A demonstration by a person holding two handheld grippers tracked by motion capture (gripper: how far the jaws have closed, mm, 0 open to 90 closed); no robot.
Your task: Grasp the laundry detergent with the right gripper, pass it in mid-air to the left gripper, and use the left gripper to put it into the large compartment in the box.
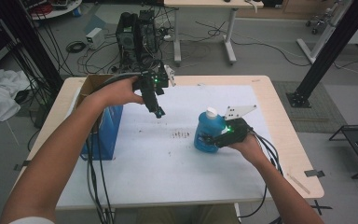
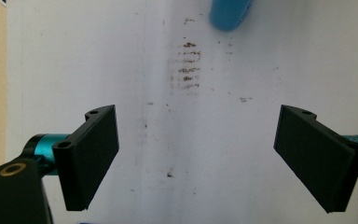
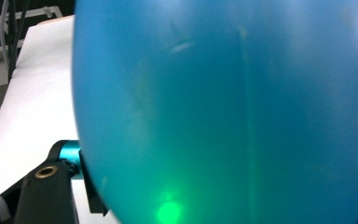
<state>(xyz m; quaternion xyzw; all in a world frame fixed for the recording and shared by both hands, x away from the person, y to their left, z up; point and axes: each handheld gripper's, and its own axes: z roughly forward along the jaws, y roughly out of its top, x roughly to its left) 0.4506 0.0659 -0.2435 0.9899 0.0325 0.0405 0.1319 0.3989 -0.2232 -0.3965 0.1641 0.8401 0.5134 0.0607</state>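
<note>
Two tongs in play over one worktop (image 1: 270, 93), covered by a white sheet carrying a patch of brown specks (image 1: 182, 134) near its middle. At the far left edge sits a cardboard box (image 1: 93, 84) with a blue carton (image 1: 109, 135) against its near side.

Blue bottle (image 1: 208, 133), white cap up, stands right of centre on the sheet. Right tongs (image 1: 208, 138) come in from the right and close around the bottle's lower body; in the right gripper view the blue wall lies pressed against the one jaw that can be seen. Left tongs (image 1: 158, 112) are raised above the sheet, far left of the bottle, jaws wide apart and empty, pointing down at the specks.

Risk, as judged: the grip sits low on a rounded, smooth body, so a lift could let the bottle tip or slide out; a hard squeeze could dent it.

Pose: left forearm reaches far forward, wrist bent down; right hand (image 1: 244, 142) low, level with the bottle.
</note>
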